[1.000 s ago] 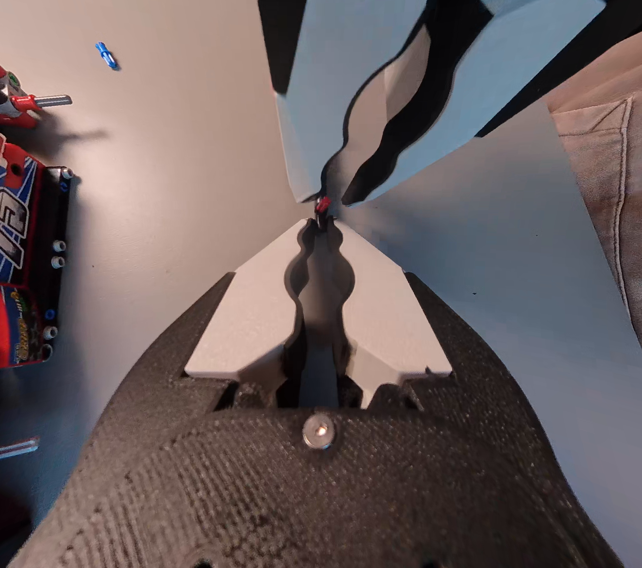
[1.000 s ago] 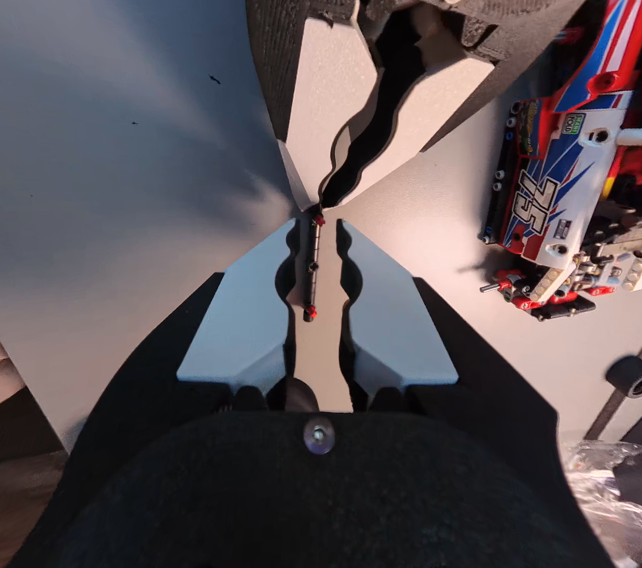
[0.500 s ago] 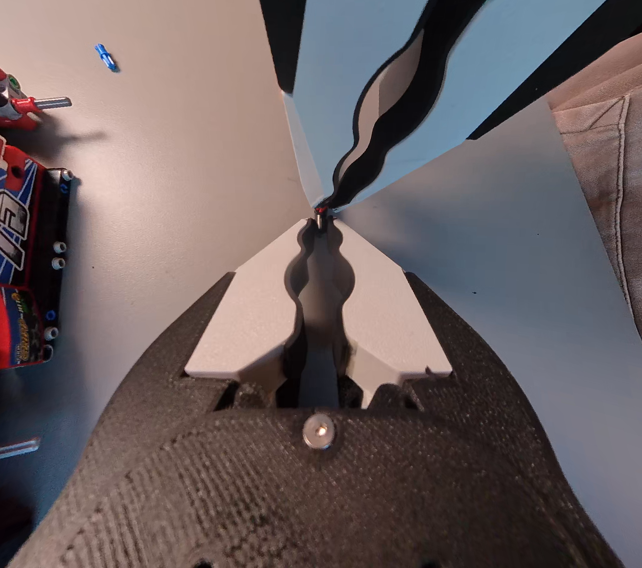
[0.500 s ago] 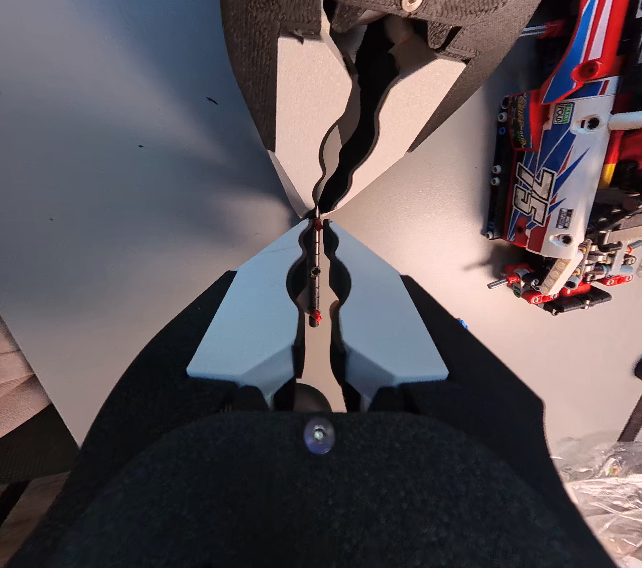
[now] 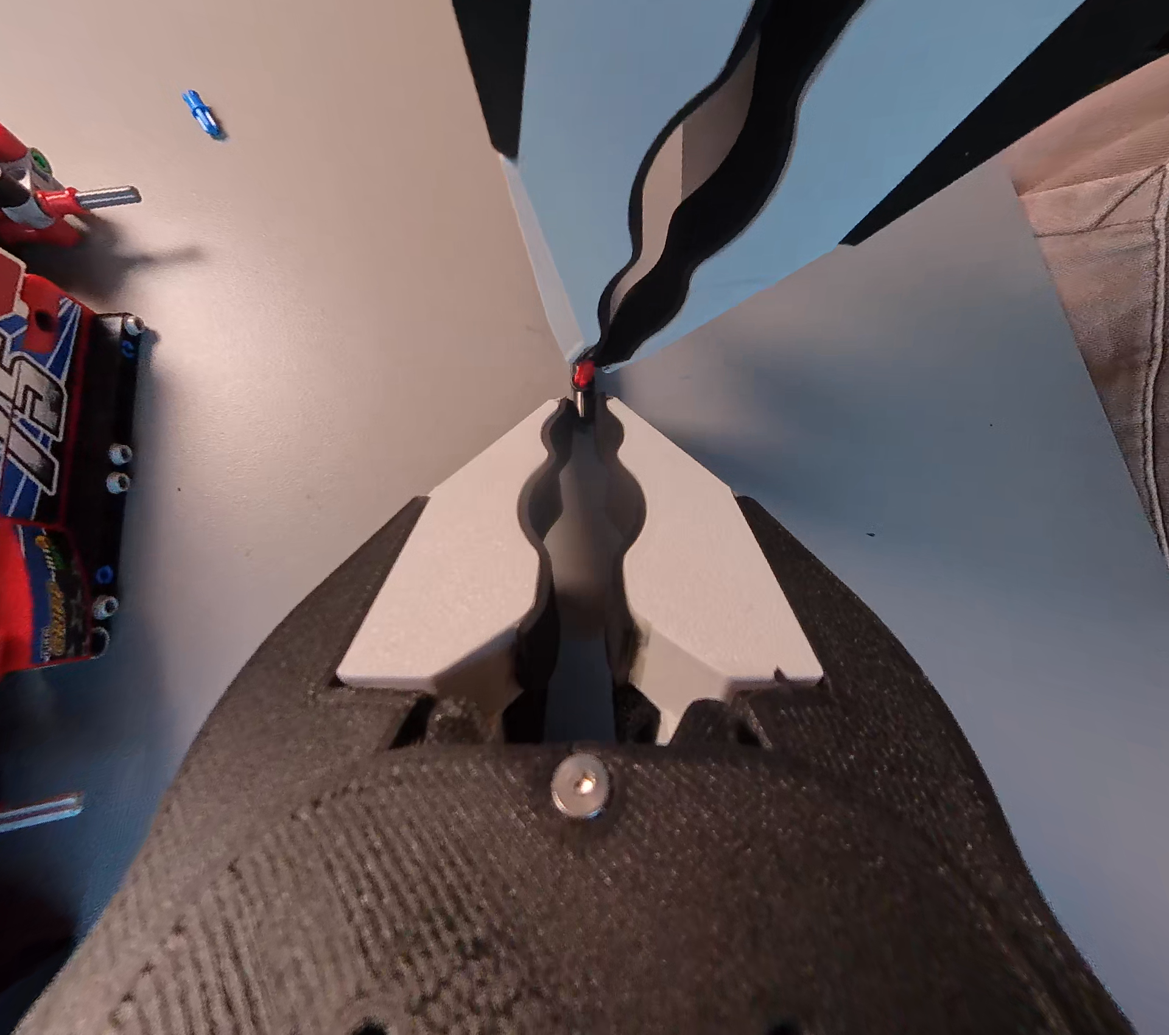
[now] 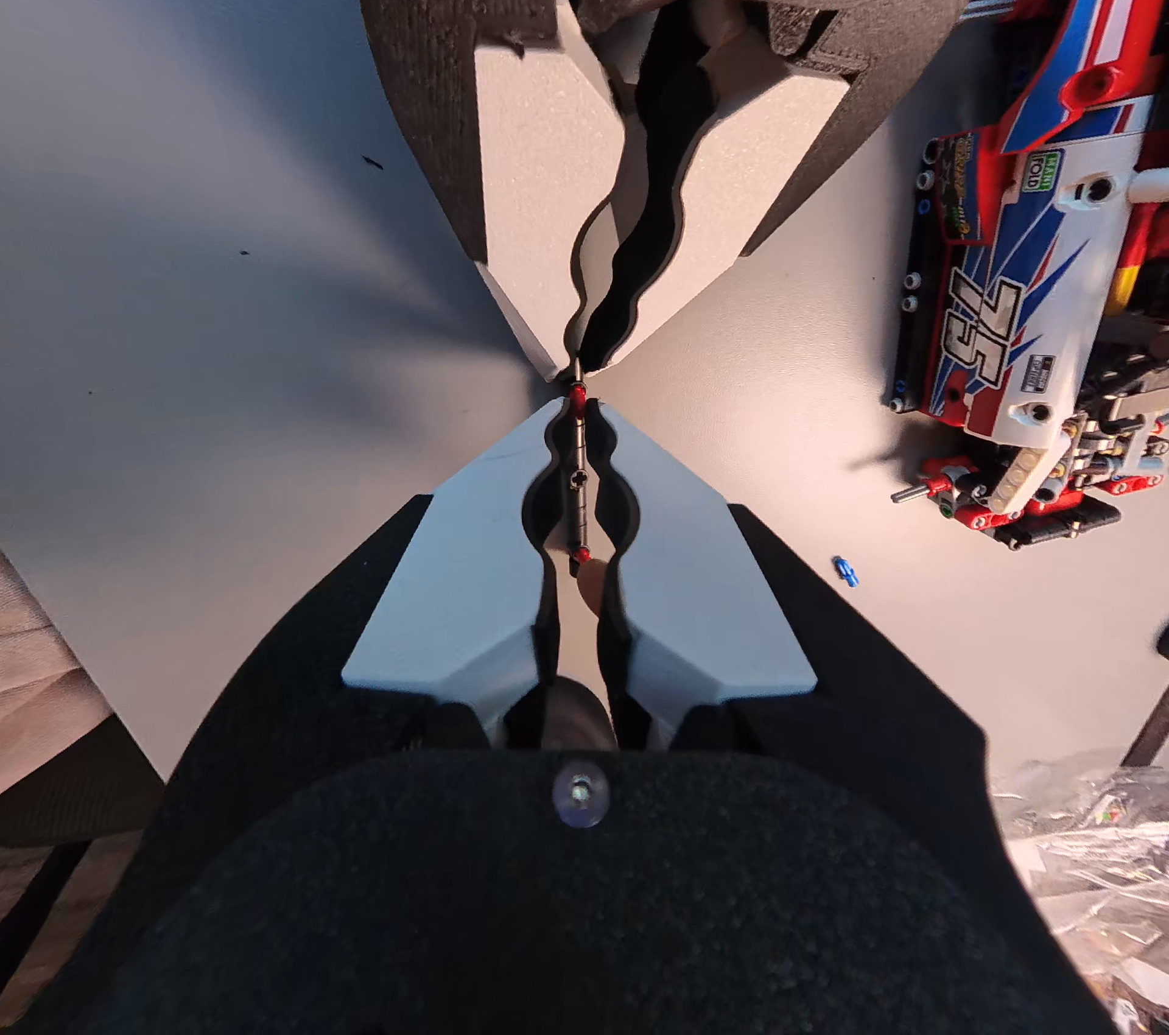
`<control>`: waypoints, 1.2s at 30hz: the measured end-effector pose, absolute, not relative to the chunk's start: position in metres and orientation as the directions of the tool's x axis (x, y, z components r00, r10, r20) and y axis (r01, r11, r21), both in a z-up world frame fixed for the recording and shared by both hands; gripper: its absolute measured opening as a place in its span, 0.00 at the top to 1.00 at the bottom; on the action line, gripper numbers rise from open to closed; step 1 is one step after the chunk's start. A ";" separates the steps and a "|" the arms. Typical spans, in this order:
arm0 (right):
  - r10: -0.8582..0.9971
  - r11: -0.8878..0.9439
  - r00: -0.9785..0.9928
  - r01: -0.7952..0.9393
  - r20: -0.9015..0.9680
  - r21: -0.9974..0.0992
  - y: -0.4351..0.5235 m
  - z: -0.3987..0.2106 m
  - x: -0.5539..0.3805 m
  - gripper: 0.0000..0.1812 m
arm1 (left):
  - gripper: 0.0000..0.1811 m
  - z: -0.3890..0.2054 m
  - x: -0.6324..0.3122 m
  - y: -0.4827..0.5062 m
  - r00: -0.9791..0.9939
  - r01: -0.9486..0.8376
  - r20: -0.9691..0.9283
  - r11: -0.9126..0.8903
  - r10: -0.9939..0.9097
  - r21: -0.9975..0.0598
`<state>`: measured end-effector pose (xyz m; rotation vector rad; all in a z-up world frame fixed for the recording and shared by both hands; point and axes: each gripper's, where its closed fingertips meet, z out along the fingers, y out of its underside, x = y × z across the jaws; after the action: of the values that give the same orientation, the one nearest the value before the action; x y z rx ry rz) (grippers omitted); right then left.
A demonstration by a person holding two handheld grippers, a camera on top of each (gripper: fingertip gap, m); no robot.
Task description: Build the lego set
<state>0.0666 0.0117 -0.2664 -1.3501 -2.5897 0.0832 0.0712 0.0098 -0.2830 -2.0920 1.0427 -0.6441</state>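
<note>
My right gripper is shut on a thin black beam that lies lengthwise between its fingers, with a red pin at each end. My left gripper is shut on a small dark grey pin. The two grippers meet tip to tip above the table. The grey pin touches the beam's red front end. In the right wrist view the left gripper comes in from above. In the left wrist view the right gripper comes in from above.
The red, white and blue lego car lies on the grey table, at the left edge in the left wrist view. A loose blue pin lies near it. Clear plastic bags are at the lower right. A person's trouser leg shows beyond the table edge. Less than 4 cm separates the two grippers' tips.
My right gripper closed onto the black beam, which a second ago lay between open fingers. The two grippers' tips have since drawn slightly apart, so the red end shows between them.
</note>
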 end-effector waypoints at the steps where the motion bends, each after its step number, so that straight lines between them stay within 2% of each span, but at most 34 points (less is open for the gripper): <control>1: 0.808 0.587 -0.565 0.798 0.169 -0.139 0.012 -0.267 0.066 1.00 | 0.97 -0.283 0.071 0.010 0.552 -0.477 0.118 -0.429 -0.825 -0.767; 10: 0.753 0.653 -0.637 0.753 0.167 -0.076 0.012 -0.268 0.063 1.00 | 0.97 -0.283 0.071 0.010 0.559 -0.482 0.103 -0.424 -0.823 -0.767; 36: 0.681 0.732 -0.722 0.664 0.124 -0.156 0.000 -0.275 0.074 1.00 | 0.97 -0.284 0.078 0.005 0.538 -0.510 0.060 -0.382 -0.841 -0.771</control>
<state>0.0736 0.0005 -0.2752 -1.0811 -2.7597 0.1501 0.0778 0.0047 -0.2835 -2.0586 1.0895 -0.5895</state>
